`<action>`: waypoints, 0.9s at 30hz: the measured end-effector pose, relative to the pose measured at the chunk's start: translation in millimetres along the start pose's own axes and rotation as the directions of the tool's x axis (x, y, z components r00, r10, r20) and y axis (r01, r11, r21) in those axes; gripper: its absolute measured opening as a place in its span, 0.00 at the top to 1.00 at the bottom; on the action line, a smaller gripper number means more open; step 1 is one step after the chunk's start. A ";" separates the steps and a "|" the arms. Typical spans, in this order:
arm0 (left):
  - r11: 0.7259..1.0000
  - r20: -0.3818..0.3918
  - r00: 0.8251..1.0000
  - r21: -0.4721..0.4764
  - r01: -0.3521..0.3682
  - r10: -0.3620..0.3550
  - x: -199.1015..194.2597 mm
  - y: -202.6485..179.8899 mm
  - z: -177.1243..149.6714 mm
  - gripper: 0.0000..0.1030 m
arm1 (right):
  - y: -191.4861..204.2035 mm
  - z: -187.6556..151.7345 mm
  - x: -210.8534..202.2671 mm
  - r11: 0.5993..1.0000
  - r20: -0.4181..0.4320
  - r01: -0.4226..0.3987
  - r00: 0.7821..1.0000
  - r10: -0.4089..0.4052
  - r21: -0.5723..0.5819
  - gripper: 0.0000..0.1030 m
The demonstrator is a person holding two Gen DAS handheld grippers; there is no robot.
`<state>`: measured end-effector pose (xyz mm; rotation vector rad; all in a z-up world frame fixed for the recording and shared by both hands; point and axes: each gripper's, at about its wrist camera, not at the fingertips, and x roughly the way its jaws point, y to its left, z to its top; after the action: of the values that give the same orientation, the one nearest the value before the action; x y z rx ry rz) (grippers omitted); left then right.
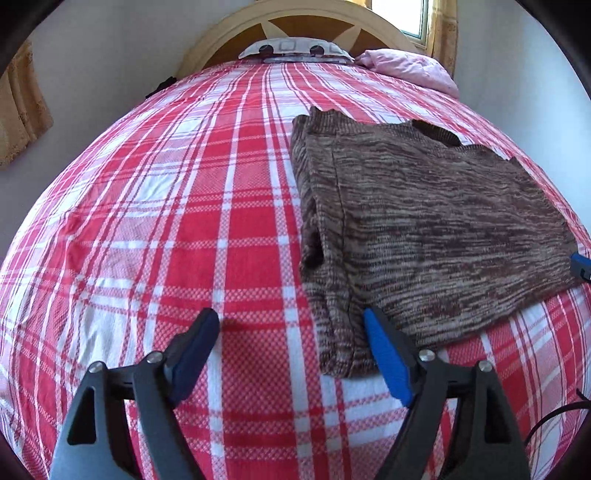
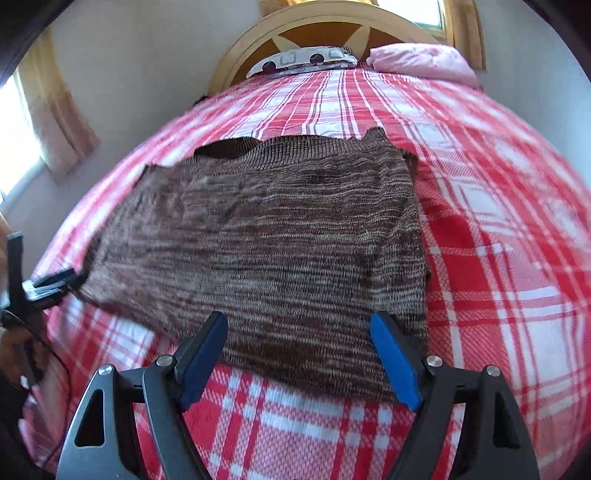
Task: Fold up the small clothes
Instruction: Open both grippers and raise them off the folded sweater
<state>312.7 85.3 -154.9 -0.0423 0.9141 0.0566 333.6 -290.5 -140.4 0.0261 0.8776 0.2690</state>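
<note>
Left hand-held gripper [image 1: 291, 326]: low over the bed, aimed along it toward the headboard; jaws spread wide, nothing between them.
Left fingers: the left finger's dark pad [image 1: 195, 354] is above bare bedspread; the right finger's blue pad [image 1: 388, 354] is at the near left corner of the sweater, whether touching it cannot be told.
Right hand-held gripper [image 2: 299, 328]: low over the bed, aimed the same way; jaws spread wide, holding nothing.
Right fingers: both pads [image 2: 395, 358] are over the near edge of the sweater; contact with the knit cannot be told.
Sweater [image 1: 424, 221]: brown marled knit, lying flat on the bed, its left side folded over onto the body; neck opening at the far end, toward the headboard.
Sweater relative to grippers: ahead and to the right of the left gripper; directly ahead of the right gripper, spanning its jaw gap.
Bed [image 1: 166, 221]: red-and-white plaid bedspread.
Headboard [image 1: 295, 22]: arched wood, at the far end.
Patterned pillow [image 1: 295, 48]: against the headboard.
Pink pillow [image 1: 406, 66]: just to the right of the patterned pillow.
</note>
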 end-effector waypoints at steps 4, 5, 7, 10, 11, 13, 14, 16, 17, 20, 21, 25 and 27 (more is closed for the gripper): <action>1.000 0.001 1.000 -0.010 0.011 -0.011 0.3 2.3 -1.0 0.19 | 8.7 5.1 -9.5 1.000 0.024 -0.016 1.000 0.016 0.011 0.22; 1.000 0.003 1.000 -0.007 0.008 -0.008 0.4 1.6 -1.0 0.19 | 10.9 6.4 -7.1 1.000 0.022 -0.010 1.000 0.010 0.005 0.22; 1.000 0.005 1.000 -0.007 0.009 -0.009 0.9 1.7 -0.7 0.19 | 11.9 5.2 0.7 1.000 0.012 0.017 1.000 -0.017 -0.001 0.22; 1.000 0.007 1.000 -0.009 0.014 -0.014 0.0 2.4 -2.5 0.19 | 18.2 -5.0 15.6 0.995 -0.011 0.079 0.997 -0.080 -0.053 0.22; 1.000 0.008 1.000 -0.007 0.012 -0.012 -0.4 2.0 -3.2 0.19 | 23.2 -8.9 15.7 0.992 -0.009 0.102 0.995 -0.103 -0.077 0.22; 1.000 0.008 1.000 -0.007 0.011 -0.011 -0.6 1.8 -3.8 0.19 | 26.7 -10.4 14.6 0.989 -0.009 0.123 0.992 -0.124 -0.080 0.22; 1.000 0.008 1.000 -0.006 0.010 -0.010 -0.5 1.8 -3.7 0.18 | 25.0 -10.7 14.3 0.991 -0.011 0.120 0.993 -0.121 -0.065 0.22; 1.000 0.007 1.000 -0.004 0.009 -0.009 -1.0 1.6 -4.5 0.18 | 23.5 -12.4 14.0 0.992 -0.012 0.115 0.993 -0.116 -0.057 0.22; 1.000 0.006 1.000 -0.003 0.009 -0.009 -1.2 1.5 -4.9 0.18 | 22.5 -12.5 13.7 0.992 -0.014 0.114 0.993 -0.115 -0.054 0.22; 1.000 0.001 1.000 -0.001 0.015 -0.015 -1.8 2.7 -6.5 0.18 | 24.4 -14.7 13.4 0.991 -0.020 0.122 0.992 -0.124 -0.056 0.22; 1.000 0.000 1.000 0.000 0.016 -0.016 -2.2 2.8 -7.1 0.18 | 24.6 -15.4 13.1 0.991 -0.020 0.124 0.992 -0.125 -0.057 0.22; 1.000 0.007 1.000 0.000 0.018 -0.018 -4.6 2.5 -9.9 0.18 | 24.6 -17.9 12.5 0.991 -0.026 0.125 0.992 -0.127 -0.052 0.22; 1.000 0.009 1.000 -0.008 0.027 -0.027 -4.7 4.1 -9.9 0.17 | 27.0 -18.3 12.0 0.989 -0.020 0.137 0.990 -0.139 -0.061 0.22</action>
<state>301.7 88.7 -157.3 -0.0621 0.9046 0.0356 320.8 -263.2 -157.6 -0.0927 0.8908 0.1658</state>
